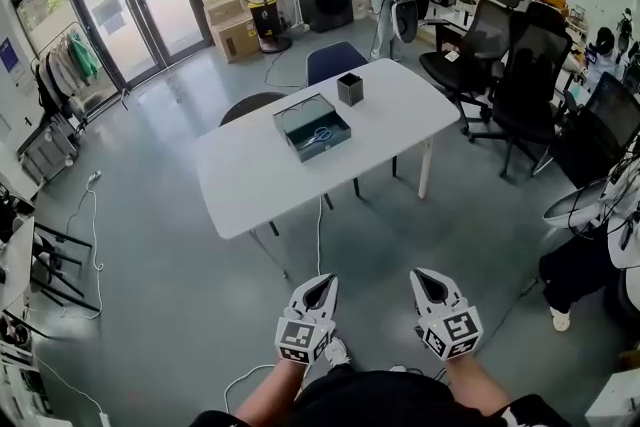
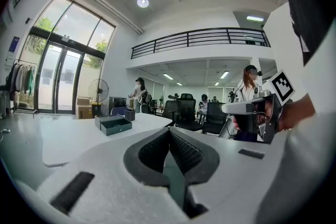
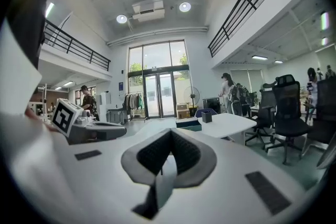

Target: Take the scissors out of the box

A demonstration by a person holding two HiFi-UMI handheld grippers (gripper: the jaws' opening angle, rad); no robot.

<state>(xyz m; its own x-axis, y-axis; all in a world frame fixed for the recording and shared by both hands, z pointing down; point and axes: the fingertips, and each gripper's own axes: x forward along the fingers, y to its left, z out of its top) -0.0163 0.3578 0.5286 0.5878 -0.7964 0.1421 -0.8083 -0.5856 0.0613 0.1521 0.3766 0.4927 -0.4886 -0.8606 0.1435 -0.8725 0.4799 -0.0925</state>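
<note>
Held left gripper (image 1: 328, 279) and right gripper (image 1: 419, 274) with jaws together, empty, well apart from scissors (image 1: 318, 136) in box (image 1: 296, 105).

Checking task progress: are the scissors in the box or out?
In. The head view shows the scissors lying inside the open box on the table.

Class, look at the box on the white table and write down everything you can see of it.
The box is shallow, rectangular and dark teal, open at the top, with thin walls that look hard, perhaps metal or plastic. It lies flat on the white table, toward the far side, at a slant to the table's edges. Blue-handled scissors lie on its floor. A small black square holder stands just beyond one corner, apart from it. Nothing else touches it.
</note>
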